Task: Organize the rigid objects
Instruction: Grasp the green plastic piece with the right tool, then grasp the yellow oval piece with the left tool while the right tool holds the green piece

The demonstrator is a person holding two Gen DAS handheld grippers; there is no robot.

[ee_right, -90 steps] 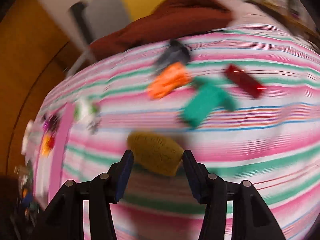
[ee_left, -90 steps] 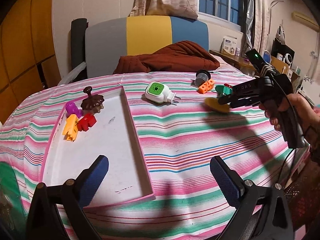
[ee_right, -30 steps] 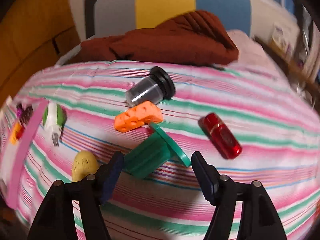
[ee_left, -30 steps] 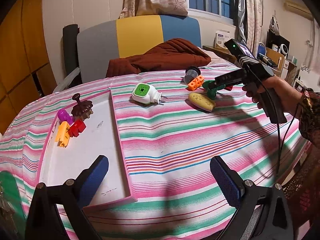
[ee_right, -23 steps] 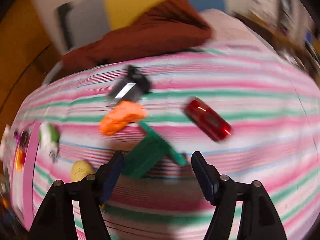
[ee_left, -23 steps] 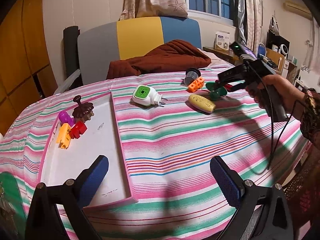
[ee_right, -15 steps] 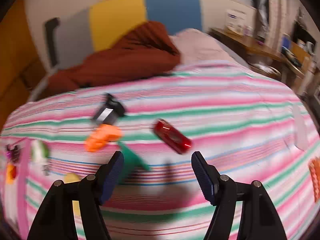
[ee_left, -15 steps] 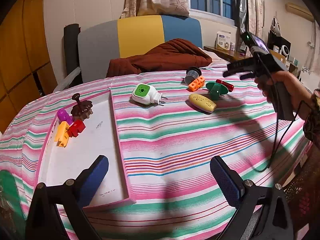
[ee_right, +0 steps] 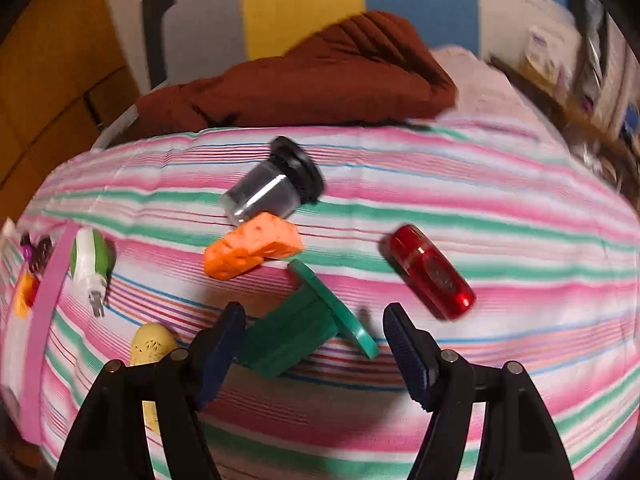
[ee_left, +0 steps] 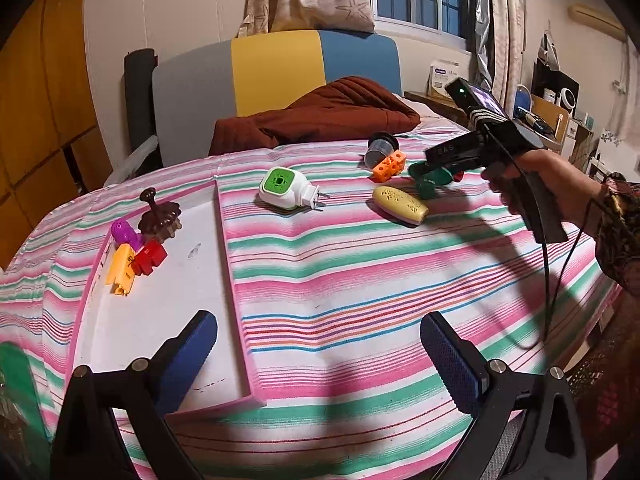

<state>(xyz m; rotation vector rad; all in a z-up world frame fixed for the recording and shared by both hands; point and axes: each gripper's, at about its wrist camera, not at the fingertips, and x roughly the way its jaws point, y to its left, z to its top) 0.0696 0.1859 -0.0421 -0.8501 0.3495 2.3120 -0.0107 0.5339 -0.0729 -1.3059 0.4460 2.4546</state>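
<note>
My right gripper [ee_right: 314,340] tilts down at the far right, jaws closing; my left gripper [ee_left: 320,344] hangs near, gaping.

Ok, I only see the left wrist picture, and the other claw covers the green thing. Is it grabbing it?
Observer: Not yet. The right claw is closing with the green piece between its pads, but there is a gap at the right pad.
Kid: What shape is the green thing?
Observer: A thick stem with a flat disc on one end. It lies on its side, with the stem end towards the left pad.
Kid: Is anything hiding behind the claw?
Observer: Yes, a red capsule lies on the cloth, to the right of the green piece in the right wrist view and apart from it.
</note>
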